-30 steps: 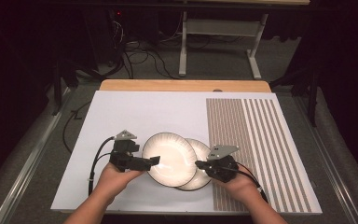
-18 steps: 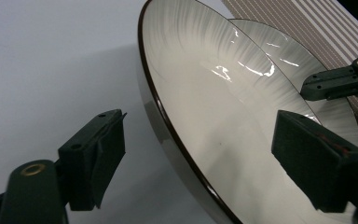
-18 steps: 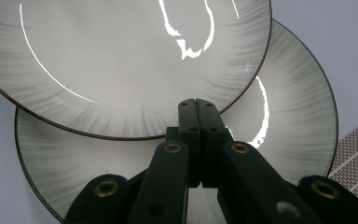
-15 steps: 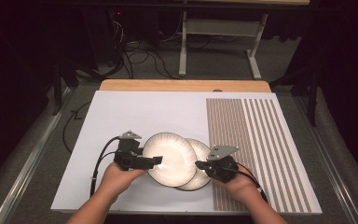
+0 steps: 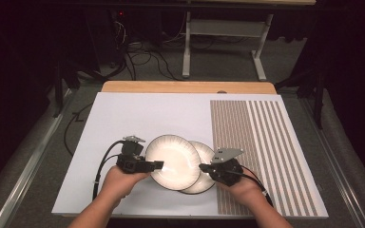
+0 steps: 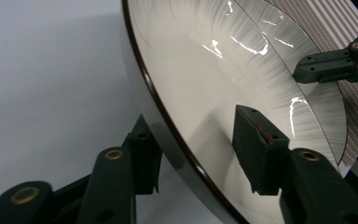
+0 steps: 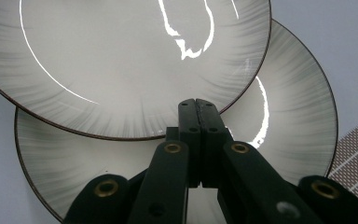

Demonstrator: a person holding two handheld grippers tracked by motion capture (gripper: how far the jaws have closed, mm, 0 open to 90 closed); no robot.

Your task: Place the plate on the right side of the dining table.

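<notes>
Two pale, dark-rimmed plates overlap on the white mat (image 5: 123, 118). The upper plate (image 5: 176, 159) (image 6: 205, 60) (image 7: 121, 60) rests partly on the lower plate (image 5: 205, 151) (image 6: 317, 107) (image 7: 289, 102). My left gripper (image 5: 160, 165) (image 6: 198, 149) straddles the upper plate's left rim, one jaw under it and one over its face. Its jaws have just been closing, and a small gap still shows at the upper pad (image 6: 256, 149). My right gripper (image 5: 202, 167) (image 7: 196, 105) (image 6: 307, 70) is shut with nothing in it. Its tip lies over the lower plate, right at the upper plate's rim.
A brown striped panel (image 5: 266, 142) covers the mat's right third, under my right hand. The wooden table edge (image 5: 185, 87) runs along the back. Beyond it are cables and a metal stand (image 5: 223, 42) on the floor. A cable (image 5: 105, 159) trails left from my left gripper.
The left gripper's jaws have drawn closer together around the upper plate's left rim. Both hands and both plates have kept their places.
</notes>
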